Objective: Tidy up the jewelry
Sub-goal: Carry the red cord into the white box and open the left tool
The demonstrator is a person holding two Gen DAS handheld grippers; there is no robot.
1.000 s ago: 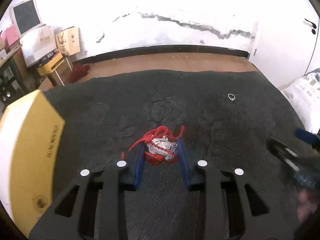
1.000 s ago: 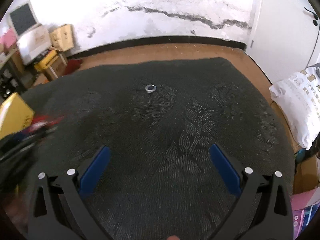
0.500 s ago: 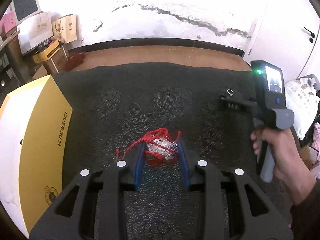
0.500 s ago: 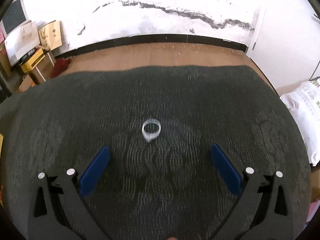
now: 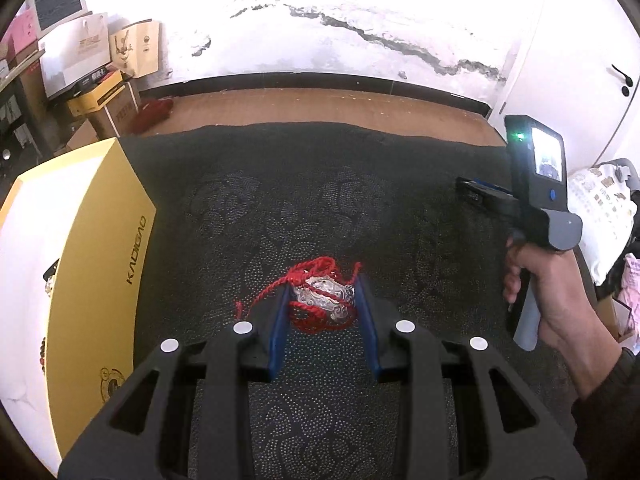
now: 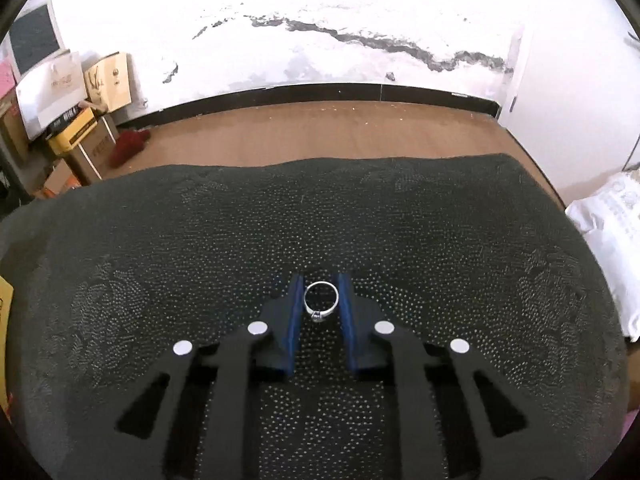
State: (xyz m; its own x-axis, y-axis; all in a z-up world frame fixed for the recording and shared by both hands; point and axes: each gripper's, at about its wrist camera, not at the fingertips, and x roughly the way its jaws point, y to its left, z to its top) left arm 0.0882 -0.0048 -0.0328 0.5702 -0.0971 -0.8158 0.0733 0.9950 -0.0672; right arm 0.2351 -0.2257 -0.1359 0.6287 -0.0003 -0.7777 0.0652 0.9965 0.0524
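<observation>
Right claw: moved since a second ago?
Yes. The right claw went forward over the dark cloth to the ring, which now sits between its closing jaws.

Left gripper (image 5: 322, 300) clamps silver pendant on red cord (image 5: 323, 300) over dark patterned table (image 5: 360, 208). Yellow box (image 5: 100, 264) at left edge. Right gripper (image 5: 472, 192) near right edge.
</observation>
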